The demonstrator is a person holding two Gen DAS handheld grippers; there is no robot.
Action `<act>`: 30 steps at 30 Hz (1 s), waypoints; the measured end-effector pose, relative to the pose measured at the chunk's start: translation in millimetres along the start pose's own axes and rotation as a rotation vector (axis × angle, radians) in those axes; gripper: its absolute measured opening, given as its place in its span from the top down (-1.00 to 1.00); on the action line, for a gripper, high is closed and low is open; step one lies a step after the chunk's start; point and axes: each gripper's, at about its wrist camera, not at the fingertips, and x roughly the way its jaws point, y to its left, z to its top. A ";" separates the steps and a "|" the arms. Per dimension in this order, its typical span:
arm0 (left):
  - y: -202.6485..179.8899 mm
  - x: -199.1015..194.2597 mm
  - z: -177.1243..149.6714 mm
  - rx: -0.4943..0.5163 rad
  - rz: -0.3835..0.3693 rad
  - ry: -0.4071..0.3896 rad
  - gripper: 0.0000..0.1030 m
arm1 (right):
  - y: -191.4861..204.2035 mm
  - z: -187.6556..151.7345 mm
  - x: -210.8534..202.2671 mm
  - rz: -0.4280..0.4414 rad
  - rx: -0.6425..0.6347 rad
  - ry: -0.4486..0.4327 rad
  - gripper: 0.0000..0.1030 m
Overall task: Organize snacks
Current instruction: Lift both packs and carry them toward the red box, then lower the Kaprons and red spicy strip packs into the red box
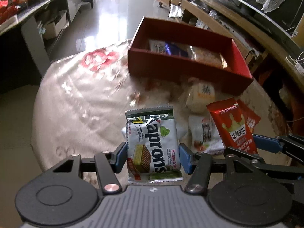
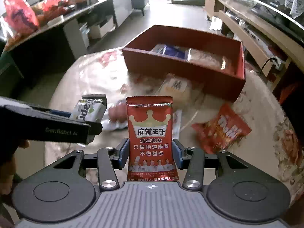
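Note:
My left gripper (image 1: 153, 156) is shut on a white and green Kaprons wafer packet (image 1: 152, 142), held above the table. It also shows in the right wrist view (image 2: 89, 110). My right gripper (image 2: 151, 154) is shut on a red spicy strip packet (image 2: 151, 136), also seen in the left wrist view (image 1: 233, 127). A red box (image 1: 190, 68) stands ahead on the table and holds several snacks; it shows in the right wrist view too (image 2: 182, 70).
Loose packets lie on the flowered tablecloth (image 1: 79, 98): a pale bun packet (image 2: 175, 87), an orange-red packet (image 2: 221, 130), a white packet (image 1: 205, 134). Cluttered counters run along the left (image 2: 47, 19) and shelves along the right (image 2: 256, 36).

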 end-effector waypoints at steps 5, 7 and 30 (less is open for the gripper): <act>-9.4 2.9 23.3 0.034 0.023 -0.038 -0.17 | -13.3 18.9 3.4 -0.013 0.018 -0.031 -0.06; -13.4 4.9 32.4 0.041 0.024 -0.047 -0.17 | -18.3 24.3 3.9 -0.018 0.027 -0.044 -0.06; -43.0 39.9 123.6 0.064 0.057 -0.117 -0.17 | -54.2 102.7 30.4 -0.069 0.031 -0.110 -0.06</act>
